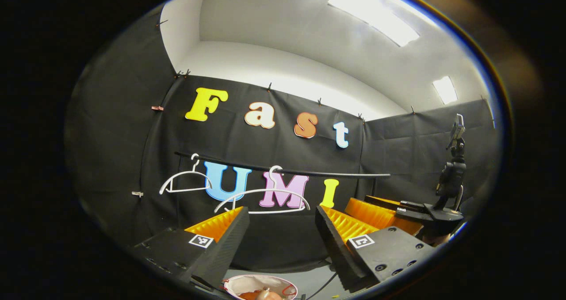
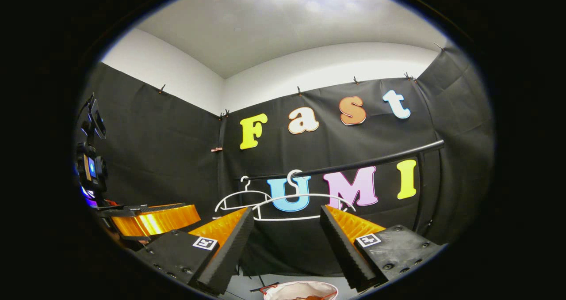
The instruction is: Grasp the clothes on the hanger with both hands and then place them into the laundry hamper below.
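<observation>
Two bare white hangers hang on a black rail (image 1: 309, 172): a small one (image 1: 185, 180) at the left and a larger one (image 1: 265, 198) near the middle. My left gripper (image 1: 282, 218) is open below the larger hanger, with nothing between its fingers. Under it stands the laundry hamper (image 1: 234, 283), white-rimmed, with orange cloth (image 1: 254, 294) inside. The right gripper view has the same hangers (image 2: 241, 198) (image 2: 305, 203), the rail (image 2: 376, 161) and the hamper (image 2: 283, 290). My right gripper (image 2: 287, 218) is open too and holds nothing.
The right gripper (image 1: 398, 211) with its camera mount (image 1: 453, 176) shows at the right of the left gripper view. The left gripper (image 2: 150, 218) sits at the left of the right gripper view. Black cloth walls enclose the booth behind the rail.
</observation>
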The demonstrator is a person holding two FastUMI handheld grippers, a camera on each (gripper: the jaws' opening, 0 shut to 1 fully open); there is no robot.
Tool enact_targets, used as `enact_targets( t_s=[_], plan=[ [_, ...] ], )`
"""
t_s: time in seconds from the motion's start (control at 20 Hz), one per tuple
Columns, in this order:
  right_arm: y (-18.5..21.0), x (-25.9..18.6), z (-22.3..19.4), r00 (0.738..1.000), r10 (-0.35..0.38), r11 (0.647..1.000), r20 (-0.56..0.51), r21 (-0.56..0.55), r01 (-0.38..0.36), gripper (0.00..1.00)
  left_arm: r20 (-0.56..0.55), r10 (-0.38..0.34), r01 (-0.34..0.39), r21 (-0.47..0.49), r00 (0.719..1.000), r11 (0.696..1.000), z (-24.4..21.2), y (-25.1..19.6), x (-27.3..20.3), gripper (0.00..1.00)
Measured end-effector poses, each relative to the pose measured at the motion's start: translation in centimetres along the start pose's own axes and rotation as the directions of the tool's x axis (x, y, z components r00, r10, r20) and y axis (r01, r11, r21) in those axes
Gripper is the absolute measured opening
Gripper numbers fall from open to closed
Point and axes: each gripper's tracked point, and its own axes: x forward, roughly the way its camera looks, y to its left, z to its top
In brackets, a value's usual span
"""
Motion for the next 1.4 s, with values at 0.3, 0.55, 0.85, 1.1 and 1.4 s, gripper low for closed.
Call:
enact_targets(
  t_s=[0.3, 0.55, 0.85, 1.1, 1.4],
  plan=[
    [1.1, -0.5, 0.4, 0.998, 0.068, 0.998, -0.005, 0.014, -0.068, 1.0, 0.01, 0.054, -0.054, 0.0, 0.999, 0.999, 0.4, -0.3, -1.0, 0.95],
    [0.7, -0.6, 0.2, 0.996, 0.09, 0.996, -0.028, 0.03, -0.089, 0.98, 0.0, 0.078, -0.078, -0.007, 0.997, 0.997, 0.0, -0.7, -1.5, 0.95],
    [0.2, -0.9, 0.8, 0.995, 0.094, 0.995, -0.018, 0.04, -0.094, 1.0, -0.003, 0.081, -0.081, -0.023, 0.997, 0.996, -0.2, -1.7, -1.1, 0.95],
    [0.3, -1.0, 0.6, 0.993, 0.113, 0.993, -0.024, 0.033, -0.112, 0.98, 0.001, 0.089, -0.089, -0.008, 0.996, 0.996, -0.2, -2.3, -1.1, 0.95],
    [0.2, -0.8, 1.1, 0.994, 0.111, 0.993, -0.012, 0.041, -0.11, 0.98, -0.001, 0.097, -0.097, -0.006, 0.995, 0.995, -0.7, -2.1, -1.2, 0.95]
  ],
)
